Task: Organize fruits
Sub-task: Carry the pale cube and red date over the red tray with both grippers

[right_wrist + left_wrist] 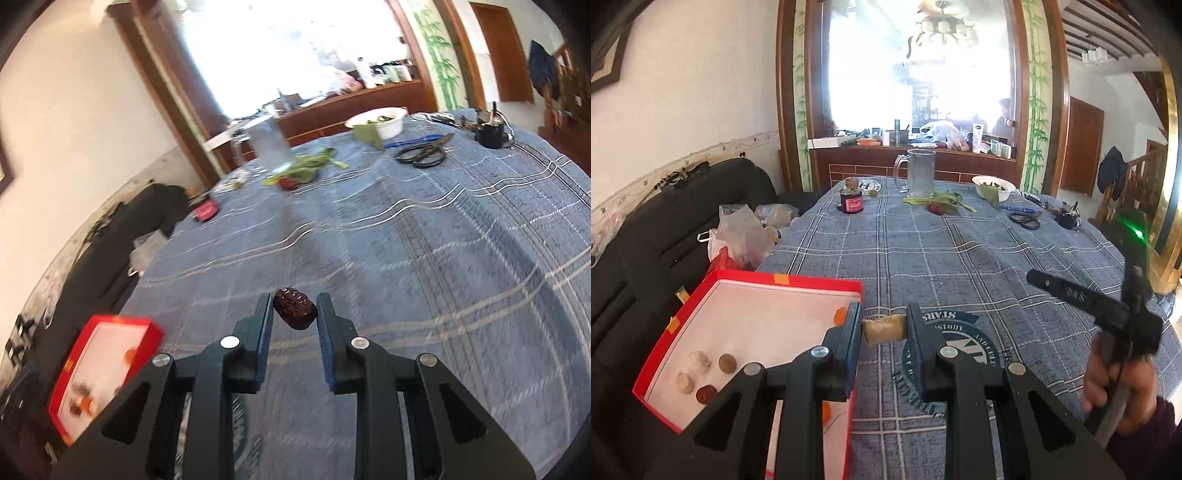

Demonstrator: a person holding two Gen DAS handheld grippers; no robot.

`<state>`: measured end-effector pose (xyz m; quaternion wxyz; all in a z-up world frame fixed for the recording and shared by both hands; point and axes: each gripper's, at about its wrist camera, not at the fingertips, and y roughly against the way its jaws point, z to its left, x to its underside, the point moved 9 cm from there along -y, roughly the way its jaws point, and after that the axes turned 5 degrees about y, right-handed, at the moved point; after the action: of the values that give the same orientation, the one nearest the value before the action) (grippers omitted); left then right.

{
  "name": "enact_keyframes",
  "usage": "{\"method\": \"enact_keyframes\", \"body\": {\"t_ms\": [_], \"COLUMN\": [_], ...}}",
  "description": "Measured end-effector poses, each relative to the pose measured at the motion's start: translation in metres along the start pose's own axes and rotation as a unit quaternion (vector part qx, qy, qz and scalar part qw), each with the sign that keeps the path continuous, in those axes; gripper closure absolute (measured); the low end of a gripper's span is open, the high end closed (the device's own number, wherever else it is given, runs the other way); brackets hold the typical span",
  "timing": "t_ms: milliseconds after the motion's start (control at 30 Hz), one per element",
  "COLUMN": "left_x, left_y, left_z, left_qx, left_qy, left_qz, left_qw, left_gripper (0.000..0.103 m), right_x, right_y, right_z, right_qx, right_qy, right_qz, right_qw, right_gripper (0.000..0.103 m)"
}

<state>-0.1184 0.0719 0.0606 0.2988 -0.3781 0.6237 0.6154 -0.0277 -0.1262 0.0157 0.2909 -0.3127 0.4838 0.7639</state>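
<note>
My left gripper [884,328] is shut on a tan, rough-skinned fruit piece [884,331] and holds it just right of the red box [790,282]. The box has a white inside and holds several small round fruits [727,362], pale, brown and dark red. My right gripper [294,310] is shut on a dark red wrinkled date [294,308] above the blue plaid cloth [424,240]. The red box also shows in the right wrist view [146,332] at the lower left, blurred. The right gripper shows in the left wrist view [1034,277] at the right, held by a hand.
At the far end stand a glass mug [921,172], a white bowl of greens [993,183], leaves with a red fruit [933,208], a dark red jar [851,201], scissors [1027,220] and a pen. A black sofa with plastic bags [738,232] is left of the table.
</note>
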Motion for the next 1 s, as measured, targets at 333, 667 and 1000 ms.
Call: {"method": "enact_keyframes", "body": {"t_ms": [333,667,1000], "left_x": [0.026,0.042,0.047], "left_y": [0.008,0.019,0.035], "left_z": [0.008,0.016,0.036], "left_qx": [-0.002,-0.007,-0.013], "left_qy": [-0.006,-0.007,-0.002], "left_qz": [0.013,0.020,0.012], "left_qw": [0.9999,0.9997,0.9998], "left_gripper": [0.080,0.080,0.080], "right_x": [0.044,0.059,0.056], "right_y": [0.028,0.049,0.073], "right_z": [0.052,0.059,0.078], "right_qx": [-0.037,-0.033,-0.039], "right_qy": [0.037,0.043,0.055], "right_qz": [0.004,-0.001,-0.015], "right_qw": [0.999,0.999,0.998], "right_gripper": [0.077,0.077,0.077]}}
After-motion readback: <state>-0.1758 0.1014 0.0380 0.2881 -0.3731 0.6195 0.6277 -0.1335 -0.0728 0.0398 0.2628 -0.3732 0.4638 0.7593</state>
